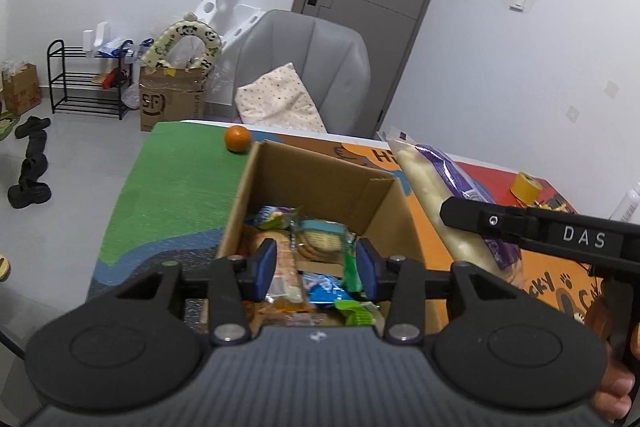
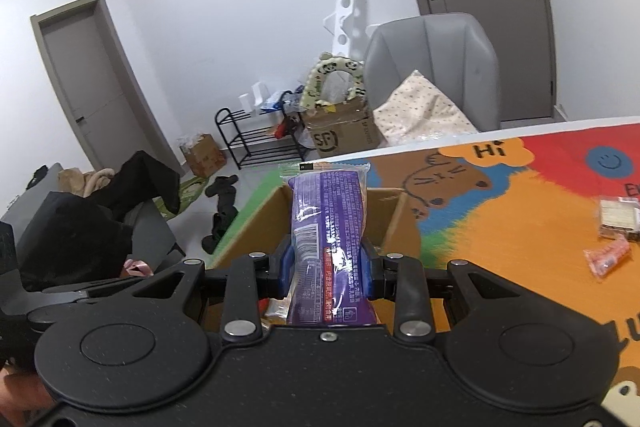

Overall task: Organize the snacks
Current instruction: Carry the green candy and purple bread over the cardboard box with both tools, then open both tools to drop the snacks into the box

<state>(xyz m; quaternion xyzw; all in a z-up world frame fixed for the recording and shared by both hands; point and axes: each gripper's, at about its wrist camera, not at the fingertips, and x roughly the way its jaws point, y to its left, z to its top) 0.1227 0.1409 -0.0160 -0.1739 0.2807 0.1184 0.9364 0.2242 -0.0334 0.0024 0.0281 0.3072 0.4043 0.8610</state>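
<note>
An open cardboard box [image 1: 320, 183] stands on the colourful mat and holds several snack packets [image 1: 316, 239]. My left gripper [image 1: 316, 269] hangs open over the box's near end with nothing between its blue pads. My right gripper [image 2: 326, 267] is shut on a long purple snack packet [image 2: 326, 223] and holds it above the box [image 2: 392, 223]. In the left wrist view that packet [image 1: 444, 195] shows to the right of the box, with the right gripper's arm [image 1: 560, 233] across it.
An orange [image 1: 237, 138] lies on the green part of the mat beyond the box. A yellow tape roll [image 1: 526, 185] sits far right. Two loose snack packets [image 2: 616, 217] [image 2: 608, 257] lie on the mat at right. A grey chair [image 1: 304, 67] stands behind the table.
</note>
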